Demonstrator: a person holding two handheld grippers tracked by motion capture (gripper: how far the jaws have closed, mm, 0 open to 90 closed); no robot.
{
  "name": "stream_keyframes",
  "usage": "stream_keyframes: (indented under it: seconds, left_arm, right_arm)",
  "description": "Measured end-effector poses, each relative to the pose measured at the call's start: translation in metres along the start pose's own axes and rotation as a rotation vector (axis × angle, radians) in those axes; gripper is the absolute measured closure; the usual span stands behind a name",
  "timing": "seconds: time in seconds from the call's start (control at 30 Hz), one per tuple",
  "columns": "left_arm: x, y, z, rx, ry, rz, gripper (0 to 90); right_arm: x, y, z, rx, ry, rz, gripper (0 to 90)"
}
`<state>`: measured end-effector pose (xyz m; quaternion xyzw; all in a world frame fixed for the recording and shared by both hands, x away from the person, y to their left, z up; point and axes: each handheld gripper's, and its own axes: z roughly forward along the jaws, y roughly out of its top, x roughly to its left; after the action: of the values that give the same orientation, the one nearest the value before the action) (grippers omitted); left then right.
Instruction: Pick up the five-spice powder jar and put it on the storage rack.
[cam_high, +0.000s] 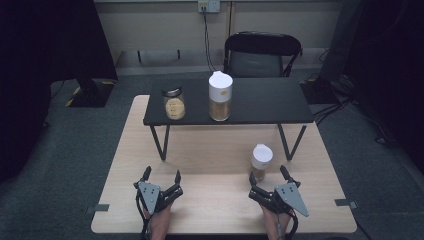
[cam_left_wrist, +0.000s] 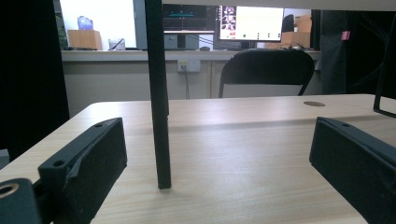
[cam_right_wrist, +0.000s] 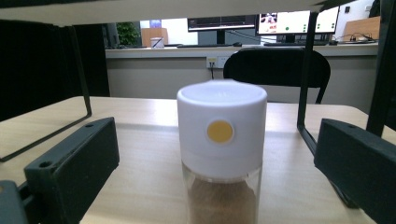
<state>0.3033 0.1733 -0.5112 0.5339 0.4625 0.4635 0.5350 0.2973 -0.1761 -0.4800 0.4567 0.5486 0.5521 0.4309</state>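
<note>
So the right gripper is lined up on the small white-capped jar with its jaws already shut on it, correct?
Not quite. The right gripper is lined up on the small white-capped jar, but its jaws stand open, one on each side and clear of the jar, as the right gripper view shows.

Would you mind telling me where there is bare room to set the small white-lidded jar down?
The black shelf is bare right of the tall white-lidded jar; its left holds the glass jar. The wooden table is bare under the shelf and between the left gripper and small white-lidded jar.
</note>
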Motion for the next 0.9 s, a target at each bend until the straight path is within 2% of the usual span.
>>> stream_keyframes:
  seconds: [0.1, 0.13, 0.23, 0.33, 0.47, 0.67, 0.9]
  left_arm:
    - [0.000, 0.000, 0.000, 0.000, 0.000, 0.000, 3.5]
    - [0.000, 0.000, 0.000, 0.000, 0.000, 0.000, 3.5]
    - [0.000, 0.000, 0.000, 0.000, 0.000, 0.000, 3.5]
    - [0.000, 0.000, 0.000, 0.000, 0.000, 0.000, 3.5]
    - [0.000, 0.000, 0.000, 0.000, 0.000, 0.000, 3.5]
    - [0.000, 0.000, 0.000, -0.001, 0.000, 0.000, 3.4]
    - [0.000, 0.000, 0.000, -0.001, -0.001, 0.000, 3.5]
  right_arm:
    - [0.001, 0.004, 0.004, -0.004, -0.004, 0.025, 1.0]
    - [0.003, 0.005, 0.005, 0.010, -0.012, 0.011, 1.1]
    - [0.006, 0.005, 0.009, 0.019, 0.002, -0.004, 0.5]
    - [0.005, 0.007, 0.012, 0.014, -0.002, -0.004, 0.0]
    - [0.003, 0.009, 0.016, 0.013, -0.005, -0.031, 0.0]
    - [0.002, 0.008, 0.022, -0.008, -0.024, -0.010, 2.3]
    - [-0.001, 0.005, 0.032, 0.017, -0.029, -0.021, 7.6]
